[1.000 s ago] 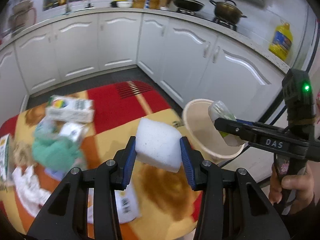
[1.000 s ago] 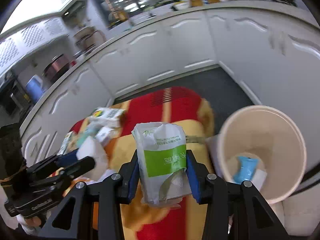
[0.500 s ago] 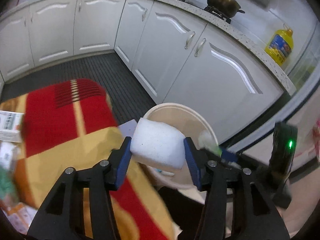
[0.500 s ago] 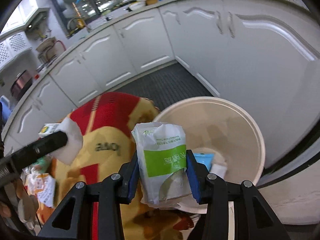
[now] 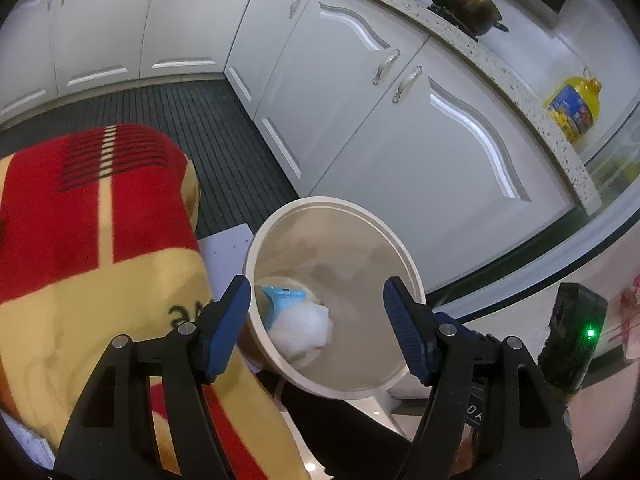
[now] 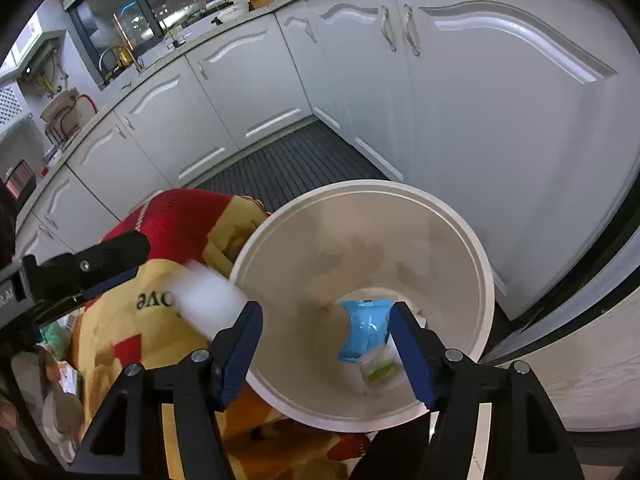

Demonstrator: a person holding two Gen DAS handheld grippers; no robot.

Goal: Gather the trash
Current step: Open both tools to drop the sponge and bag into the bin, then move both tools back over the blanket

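A round cream trash bin stands on the floor beside the table. My left gripper is open above the bin's near rim. The white sponge is free of it, a blurred white block at the bin's rim in the right wrist view. My right gripper is open above the bin. The green and white tissue pack lies at the bin's bottom next to a blue wrapper.
A red and yellow blanket covers the table left of the bin, with more litter at its far left. White kitchen cabinets and a dark ribbed floor lie beyond. A yellow oil bottle stands on the counter.
Both grippers moved over the bin and opened. The sponge left the left gripper and the tissue pack left the right gripper; the pack now lies inside the bin.
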